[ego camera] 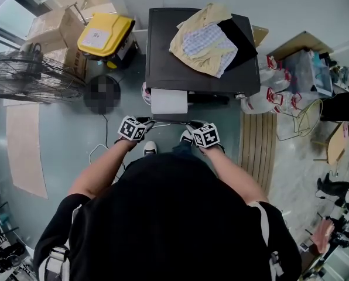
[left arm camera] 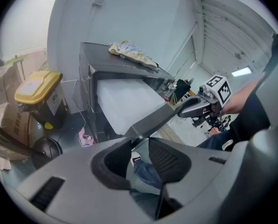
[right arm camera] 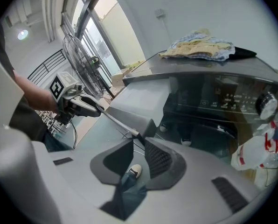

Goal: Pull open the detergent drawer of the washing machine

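The dark washing machine (ego camera: 163,63) stands ahead of me with its white detergent drawer (ego camera: 169,101) drawn out toward me. The drawer's grey front panel (left arm camera: 153,119) runs between my two grippers. My left gripper (left arm camera: 140,143) is shut on the panel's left end, and in the head view this gripper (ego camera: 144,123) sits at the drawer's near left corner. My right gripper (right arm camera: 140,141) is shut on the panel's (right arm camera: 132,118) right corner, at the drawer's near right side (ego camera: 193,127). Both grips are only partly visible past the jaw tips.
Crumpled yellow and checked clothes (ego camera: 204,40) lie on the machine's top. A yellow-lidded bin (ego camera: 104,34), cardboard boxes (ego camera: 54,28) and a floor fan (ego camera: 28,75) stand at the left. White plastic bags (ego camera: 274,95) sit at the machine's right. The person's shoe (ego camera: 150,149) is below the drawer.
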